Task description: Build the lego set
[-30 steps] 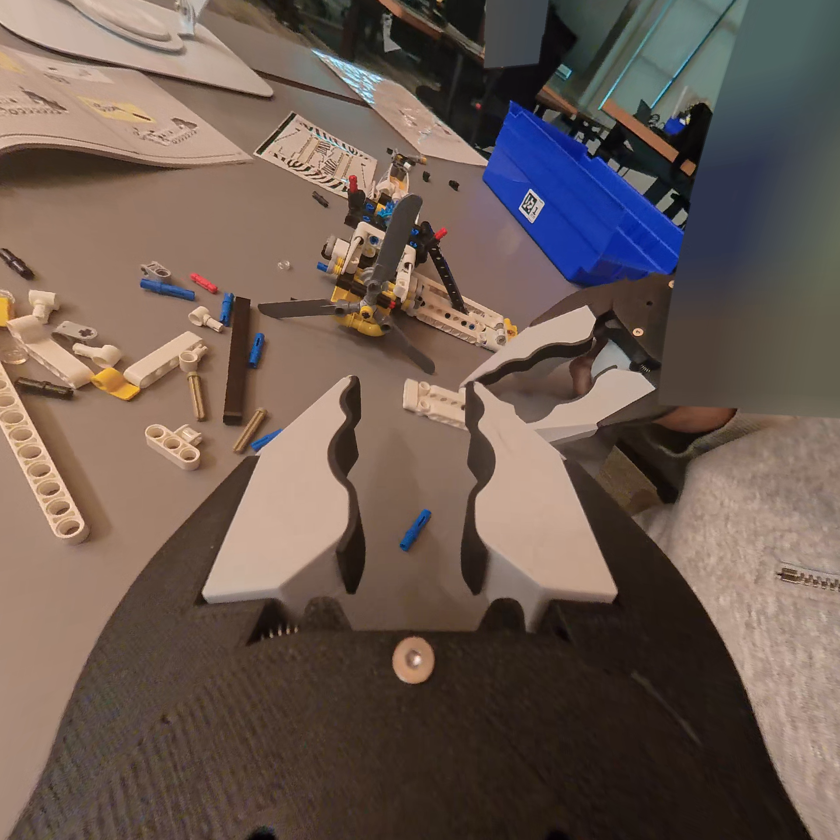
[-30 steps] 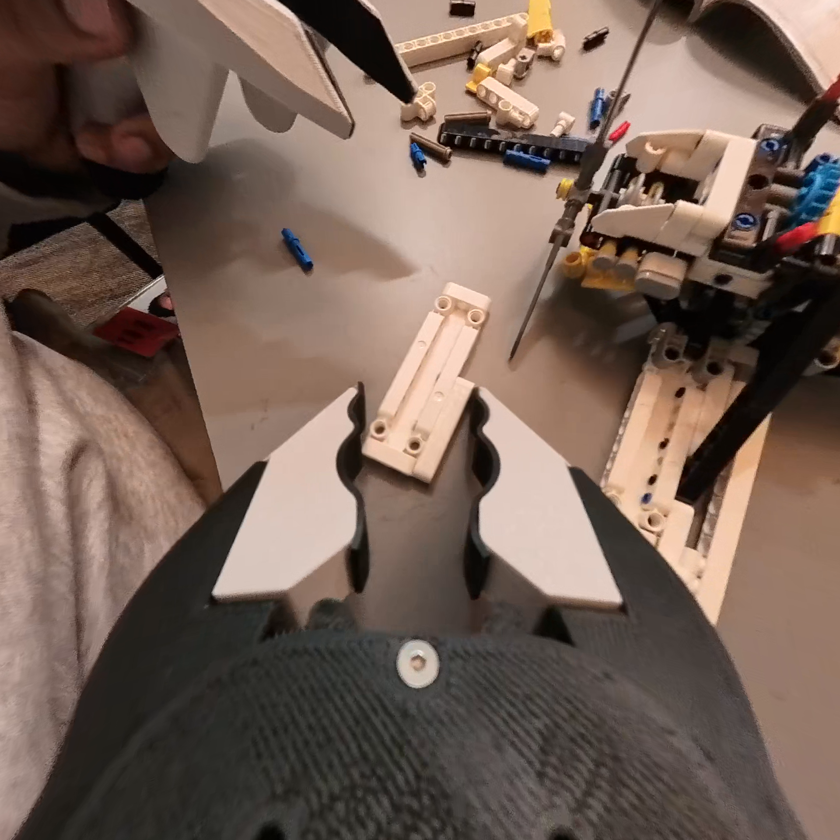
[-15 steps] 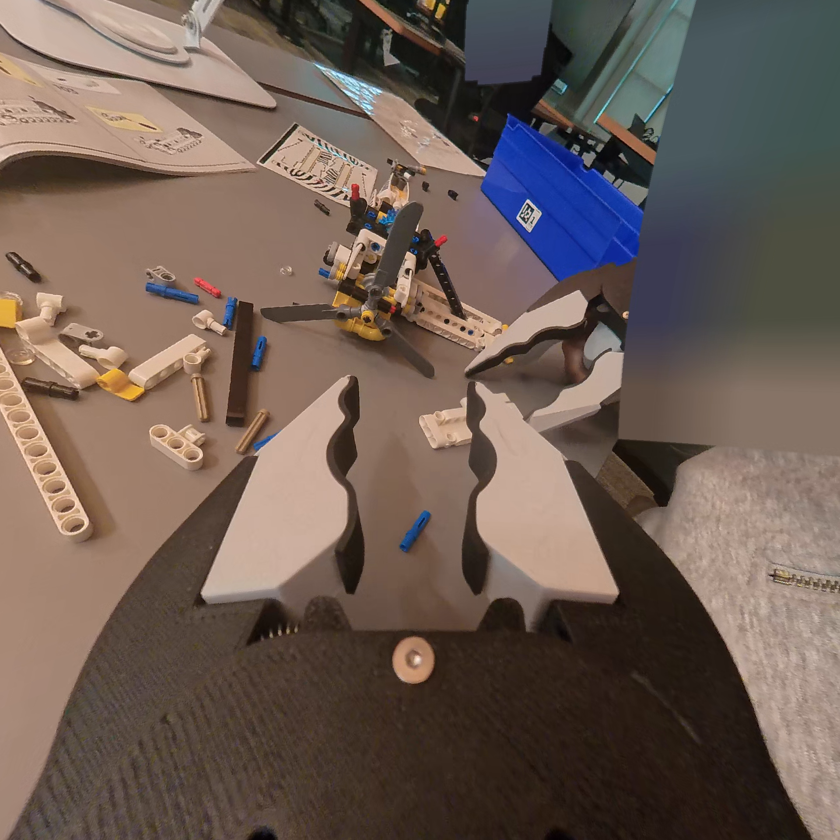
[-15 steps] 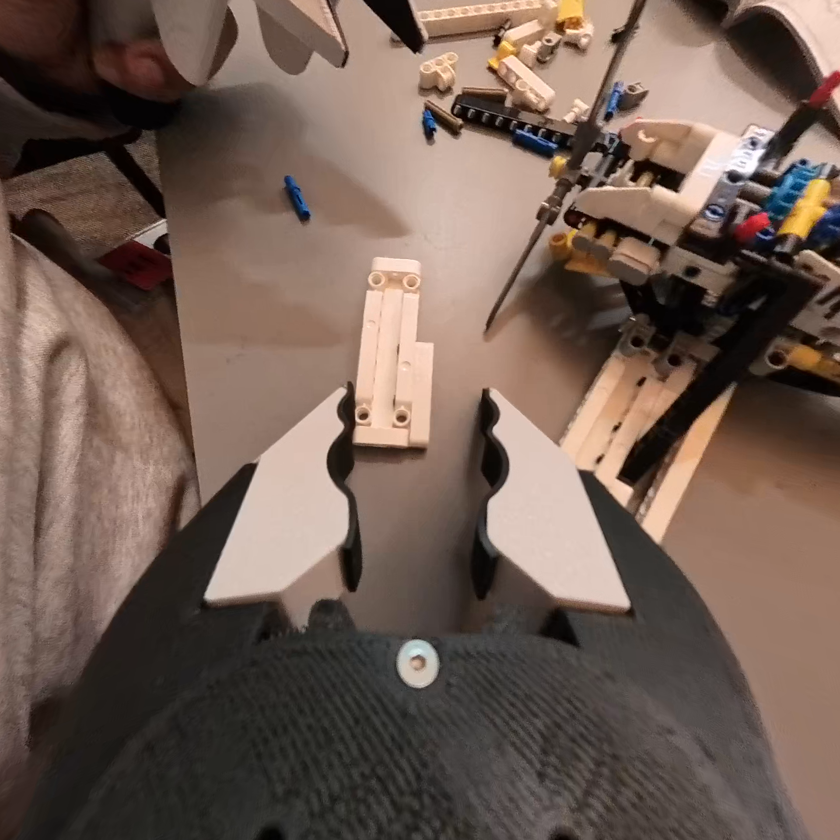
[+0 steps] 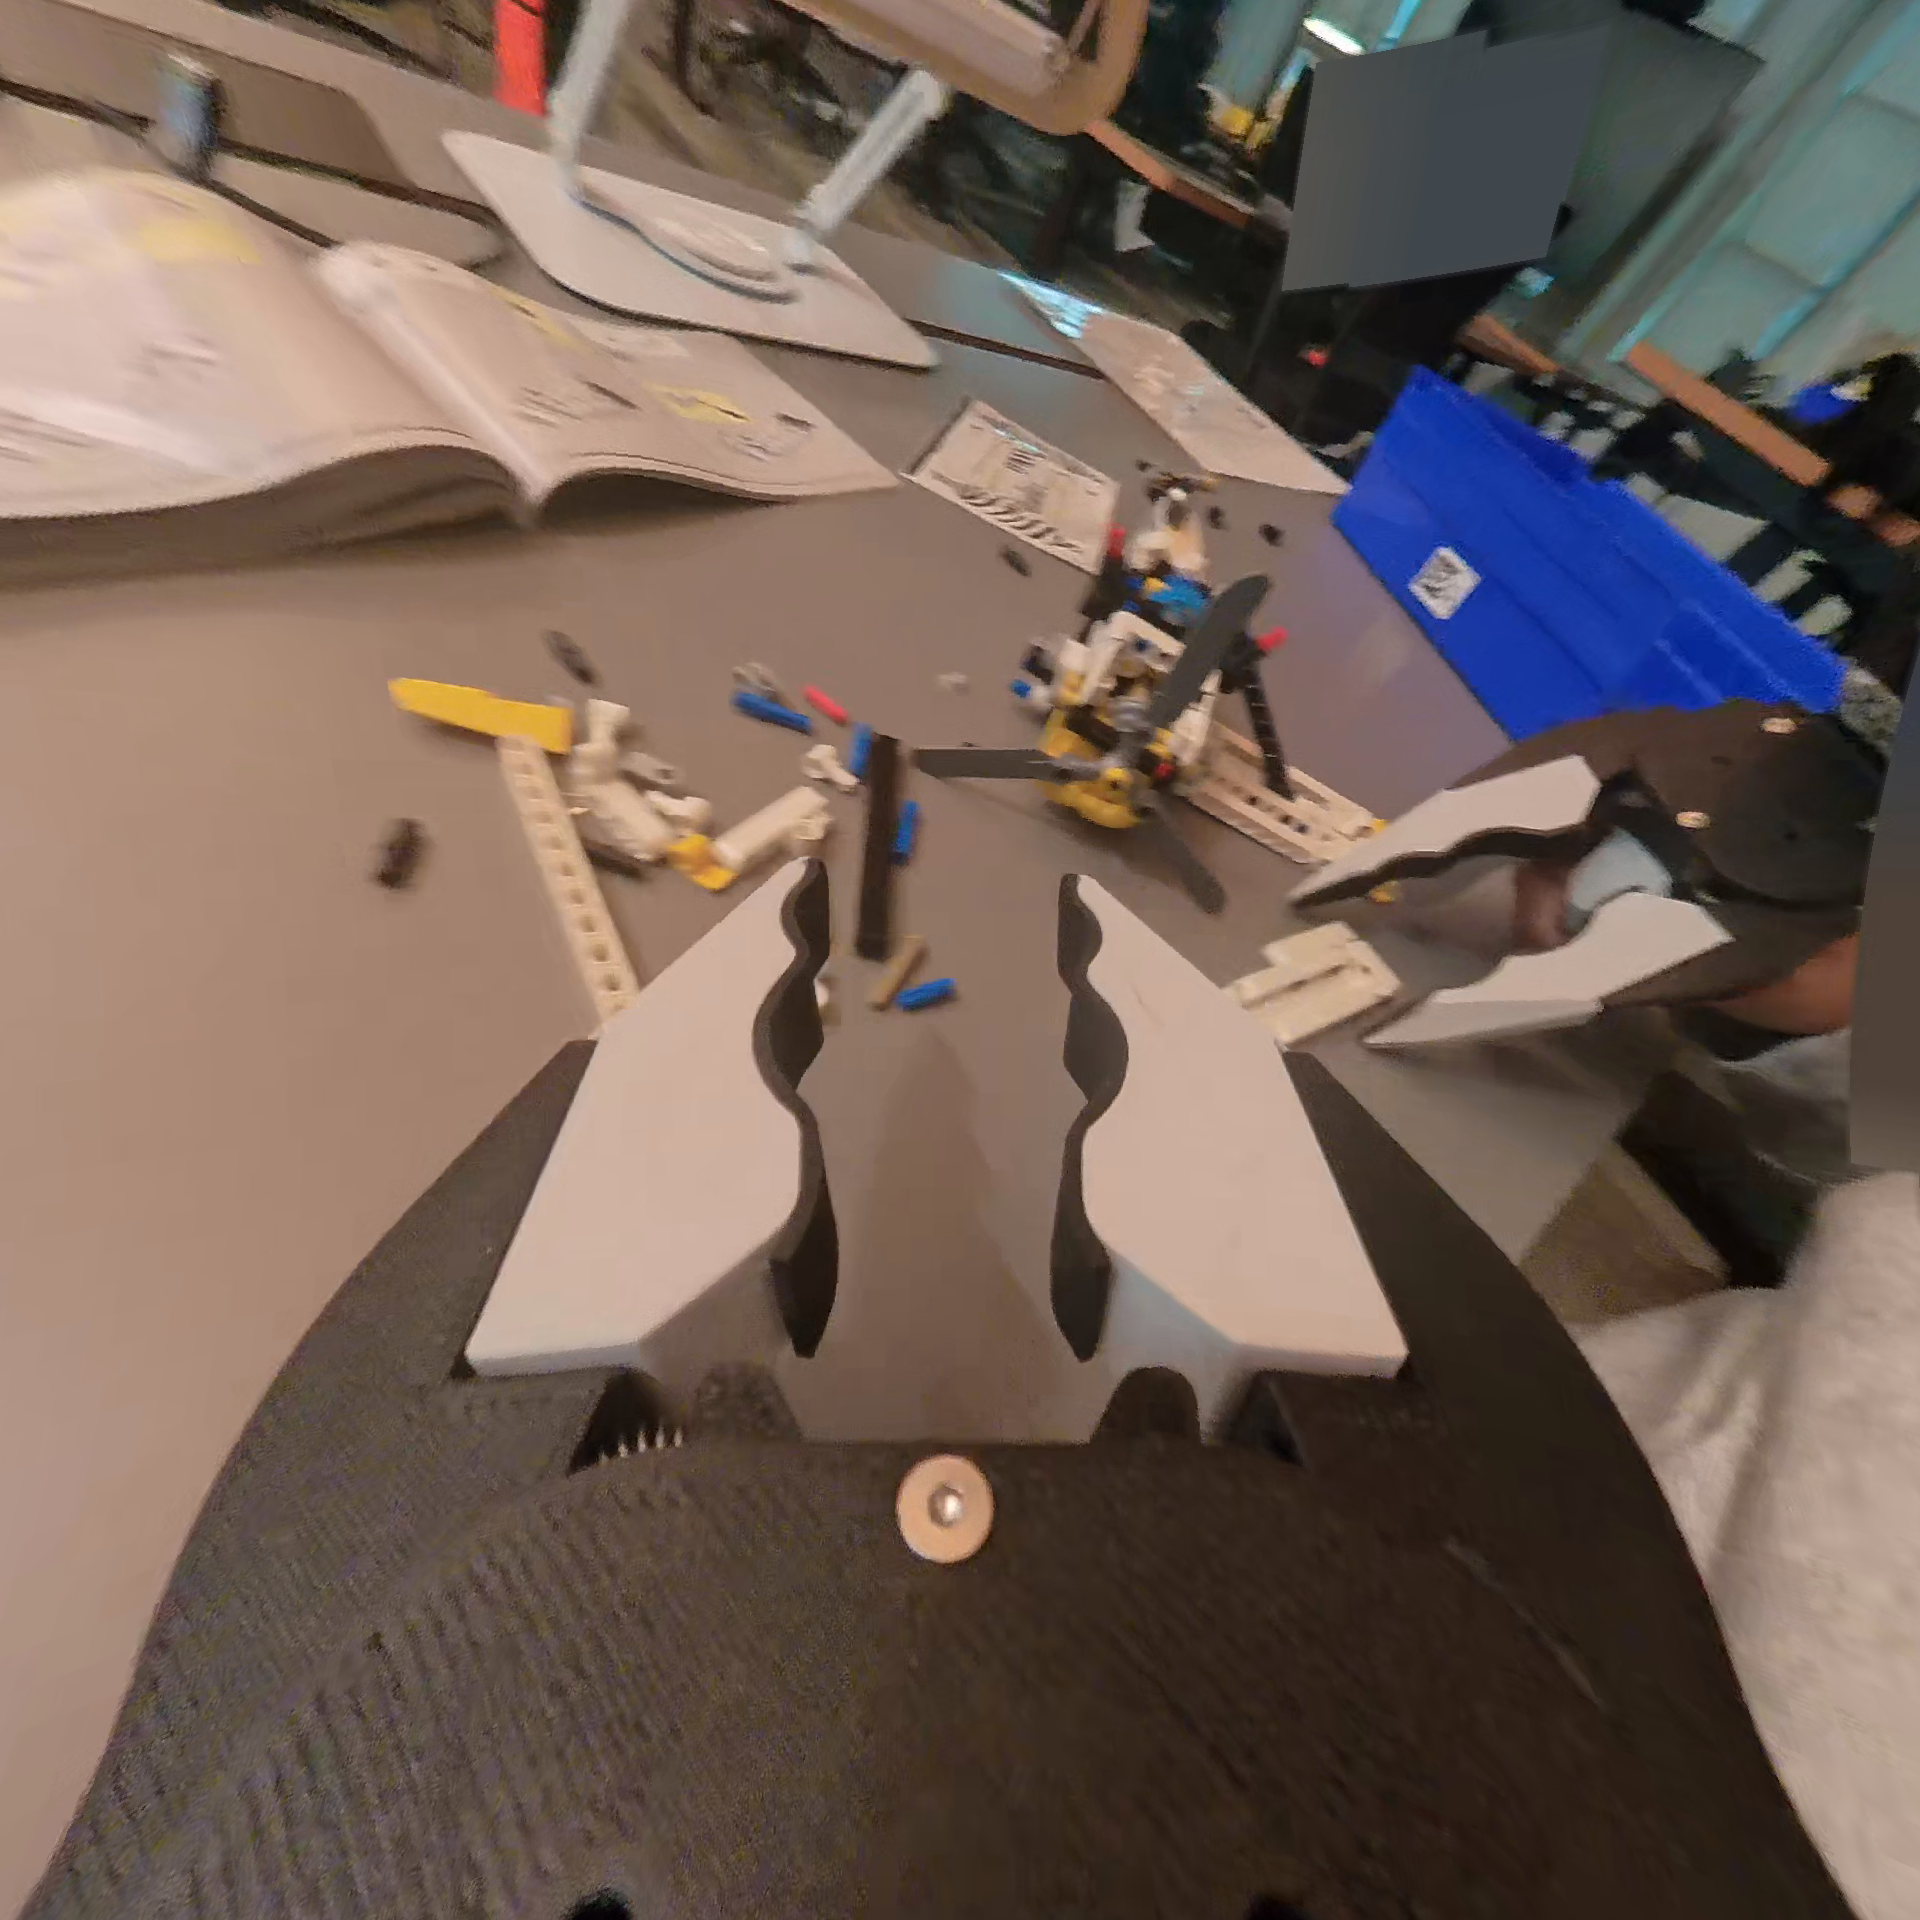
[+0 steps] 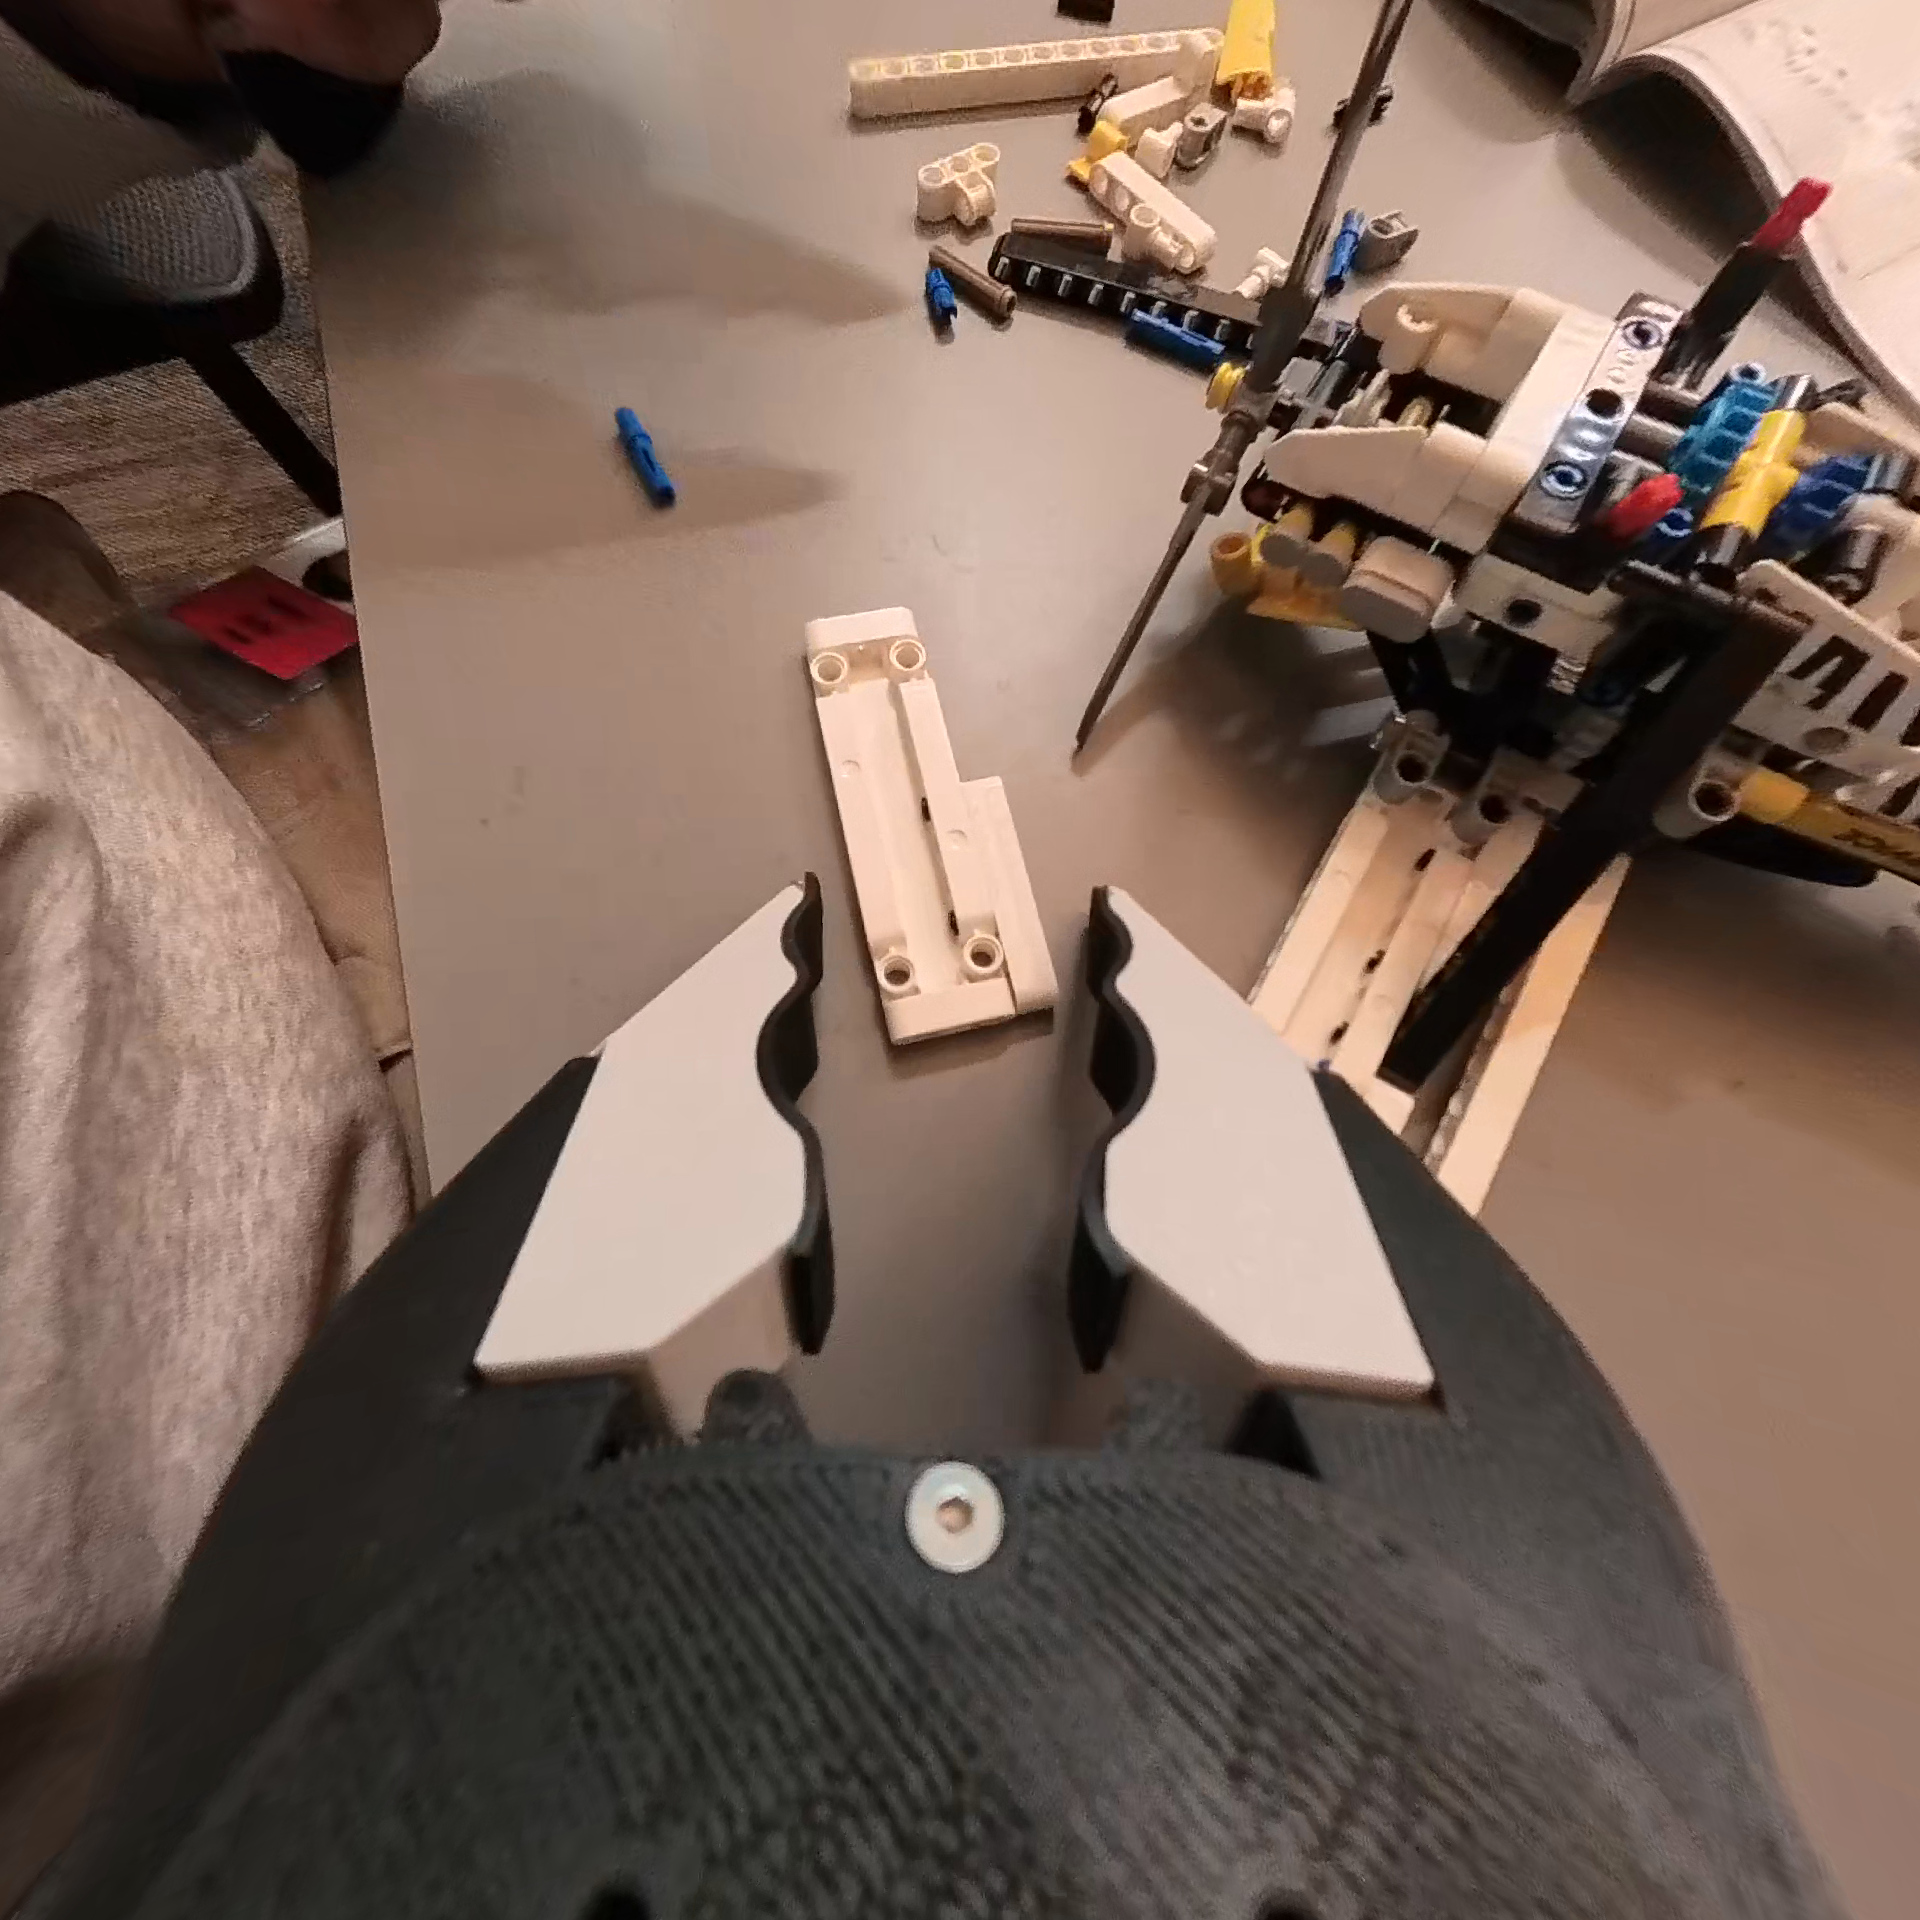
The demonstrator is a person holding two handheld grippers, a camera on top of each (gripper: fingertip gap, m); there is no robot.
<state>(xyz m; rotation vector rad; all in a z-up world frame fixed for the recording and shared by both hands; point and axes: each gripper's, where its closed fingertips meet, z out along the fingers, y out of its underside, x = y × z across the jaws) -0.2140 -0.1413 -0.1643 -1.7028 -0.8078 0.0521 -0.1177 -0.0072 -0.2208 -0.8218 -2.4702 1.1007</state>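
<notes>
Lay flat on the grey tabletop (image 6: 582, 790), underside up, just ahead of the spread, empty right gripper (image 6: 948, 914): the white ribbed plastic panel (image 6: 928, 831), seemingly awaiting pickup; left gripper (image 5: 940, 894) likewise agape, empty.

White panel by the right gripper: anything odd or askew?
Slightly. The flat white lego panel lies underside up, ribs and pin holes showing, angled across the open right gripper rather than along its fingers. It rests on the grey table, ungripped. Nothing looks damaged.
</notes>
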